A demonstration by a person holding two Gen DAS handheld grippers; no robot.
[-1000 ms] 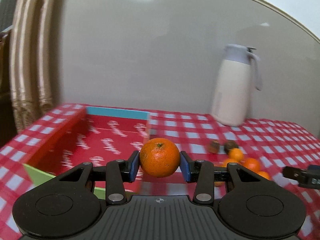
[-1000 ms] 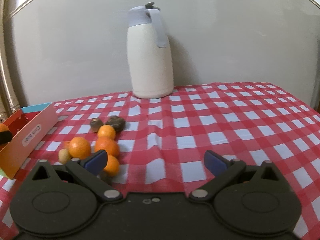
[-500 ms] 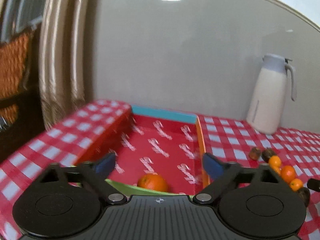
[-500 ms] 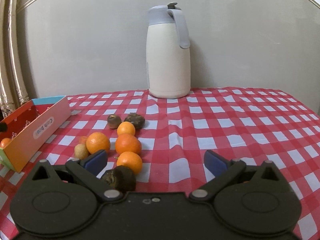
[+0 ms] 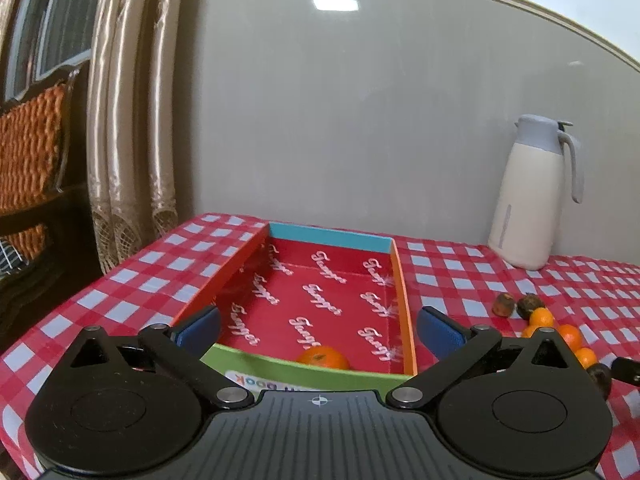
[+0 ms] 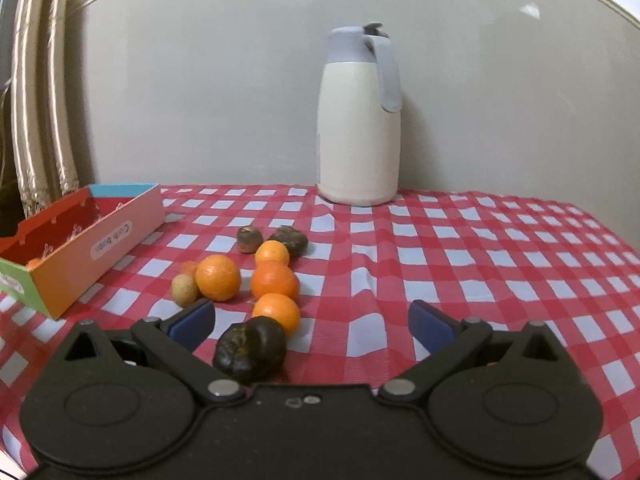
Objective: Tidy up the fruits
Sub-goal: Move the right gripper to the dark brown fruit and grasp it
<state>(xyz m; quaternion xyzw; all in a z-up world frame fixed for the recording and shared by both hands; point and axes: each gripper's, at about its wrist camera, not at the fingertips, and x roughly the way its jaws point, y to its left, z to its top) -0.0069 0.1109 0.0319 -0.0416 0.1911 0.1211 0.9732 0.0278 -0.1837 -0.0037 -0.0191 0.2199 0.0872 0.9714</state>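
Nearest us in the left wrist view, the left gripper (image 5: 319, 330) holds its jaws spread wide with nothing between them, blue padded tips on matte black arms; just past them sits the shallow cardboard box (image 5: 402, 312), rectangular, with a green near wall, orange side walls, a blue far wall and a red floor printed with repeated white script we cannot read with certainty; a white label on the green wall is mostly hidden by the gripper; one round, dimpled mandarin (image 5: 323, 357) lies inside, against the near wall.

In the right wrist view, the right gripper (image 6: 311, 323) likewise has its jaws spread and empty; between them, on the desk, rests a dark, wrinkled, lumpy fruit (image 6: 250, 349), touching a small glossy mandarin (image 6: 277, 312) behind it; further on lie more oranges (image 6: 218, 277) in a loose cluster, a pale tan oval fruit (image 6: 184, 289) and two more dark wrinkled fruits (image 6: 289, 240).

Only this view shows the box's outer side and its oval white label with blurred writing; only the left view shows the box floor, the sheer lace-edged curtain (image 5: 132, 120) and an orange woven chair cushion (image 5: 30, 148).

The red-and-white checked tablecloth (image 6: 480, 248) lies rumpled; farthest back, against the wall, stands a smooth cream thermal jug (image 6: 358, 120) with a grey lid and handle.
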